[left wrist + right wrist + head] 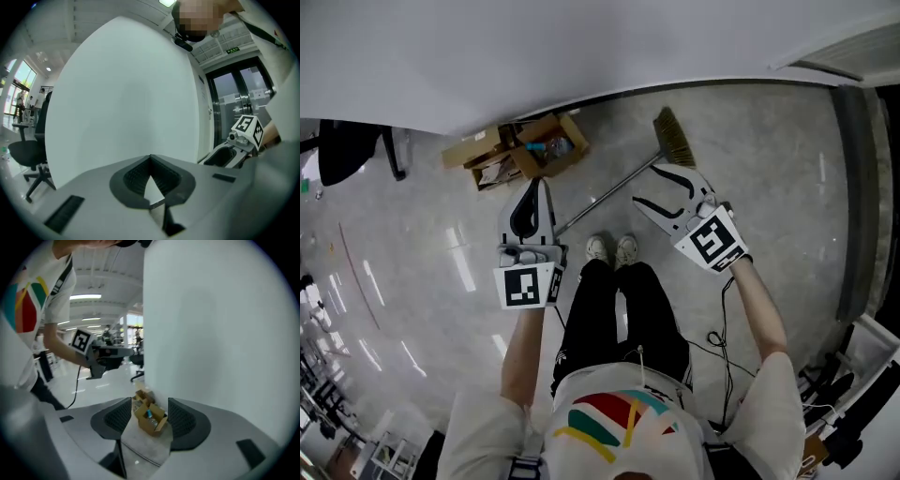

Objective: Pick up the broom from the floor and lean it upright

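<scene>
The broom lies on the grey floor in the head view, its straw bristles toward the wall and its thin metal handle running down-left toward my shoes. My right gripper hangs open above the handle, close to the bristle end, with nothing between its jaws. In the right gripper view the right gripper frames only floor and cardboard boxes. My left gripper is shut and empty, hovering beside the handle's near end. The left gripper view has the left gripper facing a white wall, with no broom in sight.
Open cardboard boxes sit against the white wall, left of the bristles. A black office chair stands at far left. Shoes are just behind the handle. Cables trail at right. Glass doors lie beyond the wall.
</scene>
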